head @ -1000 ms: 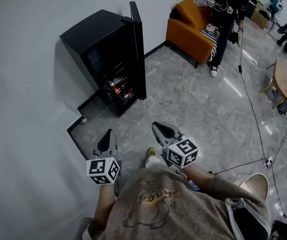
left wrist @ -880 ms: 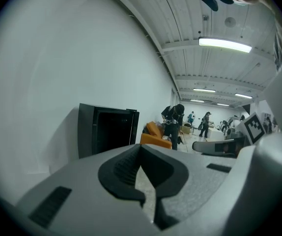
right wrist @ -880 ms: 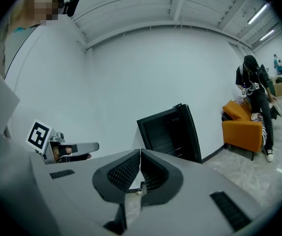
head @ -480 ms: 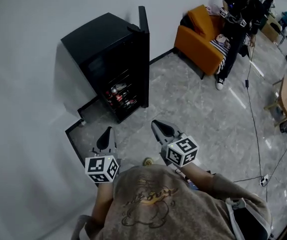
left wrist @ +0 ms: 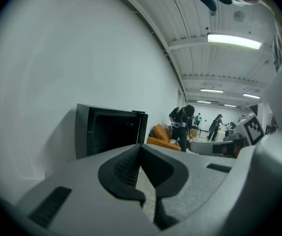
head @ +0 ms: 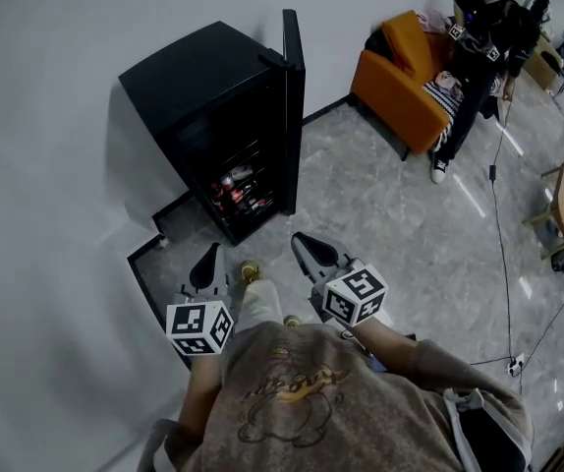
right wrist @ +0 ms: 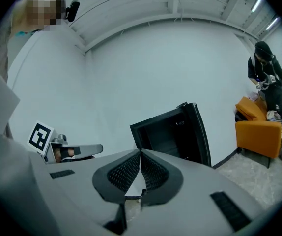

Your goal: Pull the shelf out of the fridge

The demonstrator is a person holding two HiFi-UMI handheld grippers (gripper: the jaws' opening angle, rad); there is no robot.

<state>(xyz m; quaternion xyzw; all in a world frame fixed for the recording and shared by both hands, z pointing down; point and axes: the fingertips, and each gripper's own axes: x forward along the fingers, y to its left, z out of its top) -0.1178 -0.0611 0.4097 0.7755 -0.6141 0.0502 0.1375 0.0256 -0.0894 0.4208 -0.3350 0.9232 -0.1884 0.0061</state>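
Showing the shelf [head: 241, 193] seated inside the black fridge [head: 189, 77], in the lower part of the cabinet and loaded with small red and white containers that are too small to identify. The fridge stands on the grey stone floor [head: 380, 214] against the white wall [head: 56, 165], at the far left of the scene. Its door [head: 294, 106] is swung open on the right side and shows edge-on from my head view.

Nearer to me, both tools hover above the floor, well apart from the fridge and pointing toward its open front. My left gripper [head: 210, 254] is clenched, its pads meeting at the tips with nothing between them. My right gripper [head: 302, 242], just to the right of it, is likewise clenched and empty. Neither touches the shelf.

Far right of the fridge, an orange armchair [head: 400, 77] sits by the wall, with a person in dark clothes [head: 474, 57] standing beside it. A black cable [head: 503, 244] trails over the floor at the right.
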